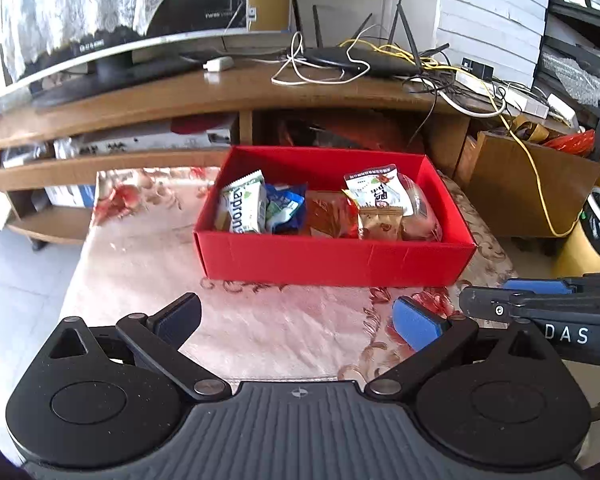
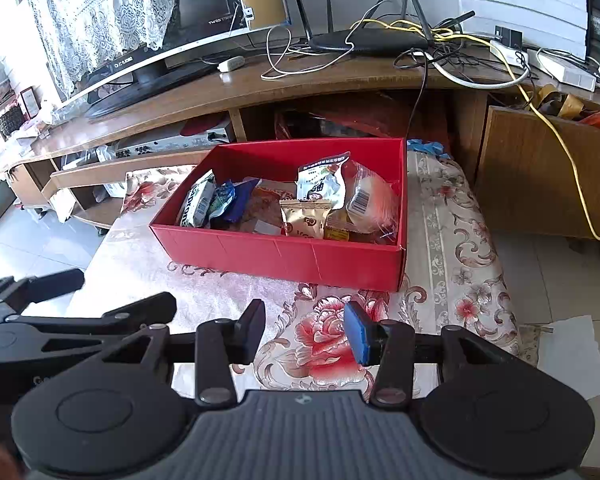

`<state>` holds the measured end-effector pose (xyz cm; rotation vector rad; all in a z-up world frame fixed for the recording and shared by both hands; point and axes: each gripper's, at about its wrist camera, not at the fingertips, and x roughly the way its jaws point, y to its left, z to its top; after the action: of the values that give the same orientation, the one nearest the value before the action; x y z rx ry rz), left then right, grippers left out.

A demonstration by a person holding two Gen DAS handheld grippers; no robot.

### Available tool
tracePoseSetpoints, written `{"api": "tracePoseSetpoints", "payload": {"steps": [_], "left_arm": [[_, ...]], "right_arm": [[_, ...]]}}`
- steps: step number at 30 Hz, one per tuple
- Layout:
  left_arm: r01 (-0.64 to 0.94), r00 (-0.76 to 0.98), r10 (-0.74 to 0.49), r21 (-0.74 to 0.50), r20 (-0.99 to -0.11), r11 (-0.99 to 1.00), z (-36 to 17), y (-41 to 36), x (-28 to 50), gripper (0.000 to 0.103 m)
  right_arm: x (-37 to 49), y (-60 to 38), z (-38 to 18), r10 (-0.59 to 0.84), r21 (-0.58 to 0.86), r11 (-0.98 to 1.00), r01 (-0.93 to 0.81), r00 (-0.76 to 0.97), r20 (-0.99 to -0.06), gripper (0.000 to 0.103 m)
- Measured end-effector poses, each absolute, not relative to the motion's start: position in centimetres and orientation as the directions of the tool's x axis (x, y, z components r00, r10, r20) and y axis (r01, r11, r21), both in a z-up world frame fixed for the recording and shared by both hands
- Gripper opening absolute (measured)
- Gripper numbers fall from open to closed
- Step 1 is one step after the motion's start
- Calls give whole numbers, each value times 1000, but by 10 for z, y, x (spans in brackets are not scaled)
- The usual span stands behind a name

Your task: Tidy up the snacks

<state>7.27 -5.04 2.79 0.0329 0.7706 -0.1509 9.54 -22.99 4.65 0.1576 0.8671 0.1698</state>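
A red box (image 1: 332, 258) (image 2: 284, 254) stands on a floral-clothed table and holds several snack packs: a white and green pack (image 1: 244, 204) (image 2: 198, 200), a blue pack (image 1: 286, 208) (image 2: 228, 202), a gold pack (image 1: 380, 222) (image 2: 304, 218), a white printed pack (image 1: 374, 188) (image 2: 320, 180) and a clear-wrapped bun (image 2: 370, 200). My left gripper (image 1: 298, 320) is open and empty, in front of the box. My right gripper (image 2: 306, 330) is open and empty, in front of the box's right corner. It also shows in the left wrist view (image 1: 540, 304), and the left gripper shows in the right wrist view (image 2: 56, 312).
A wooden TV stand (image 1: 220, 92) (image 2: 300, 80) runs behind the box, with a TV (image 1: 100, 8), a router (image 2: 368, 40) and tangled cables. A brown cabinet (image 2: 540, 176) stands at the right. The table's cloth (image 1: 160, 264) (image 2: 452, 248) drops to tiled floor on both sides.
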Motion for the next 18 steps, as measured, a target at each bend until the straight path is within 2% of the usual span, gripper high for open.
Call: {"api": "tracePoseSetpoints", "payload": {"steps": [8, 12, 14, 18], "left_arm": [[150, 697, -137, -43, -704, 988, 25, -49, 74, 103], [139, 762, -77, 46, -643, 989, 29, -57, 62, 103], [112, 762, -46, 63, -646, 992, 31, -59, 61, 103], [64, 738, -52, -8, -673, 998, 30, -51, 65, 101]], "right_arm": [[95, -230, 46, 208, 201, 976, -84, 632, -747, 43], [95, -228, 46, 205, 194, 977, -89, 632, -747, 43], [95, -227, 46, 204, 191, 978, -89, 632, -748, 43], [95, -227, 46, 211, 198, 976, -92, 633, -745, 43]]}}
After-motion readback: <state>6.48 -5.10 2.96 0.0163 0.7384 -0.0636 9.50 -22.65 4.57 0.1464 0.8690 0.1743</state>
